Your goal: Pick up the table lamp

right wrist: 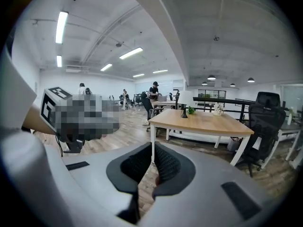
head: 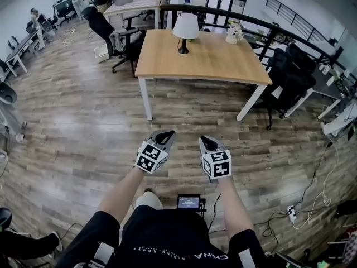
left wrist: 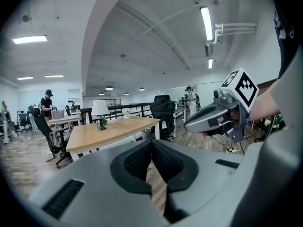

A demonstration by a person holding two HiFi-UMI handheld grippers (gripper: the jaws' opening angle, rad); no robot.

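The table lamp (head: 185,30), with a white shade on a dark stem and base, stands at the far side of a wooden table (head: 212,63) with white legs. It also shows small in the left gripper view (left wrist: 100,111) and in the right gripper view (right wrist: 184,101). Both grippers hang over the wood floor, well short of the table, side by side in front of the person. My left gripper (head: 163,135) (left wrist: 151,144) has its black pads together and holds nothing. My right gripper (head: 206,143) (right wrist: 154,148) is likewise shut and empty.
A small white flower pot (head: 233,32) sits on the table's far right. Black office chairs (head: 287,77) crowd the table's right end, and another chair (head: 109,31) stands at its left. A dark railing (head: 245,20) runs behind. Cables and a power strip (head: 290,211) lie on the floor at right.
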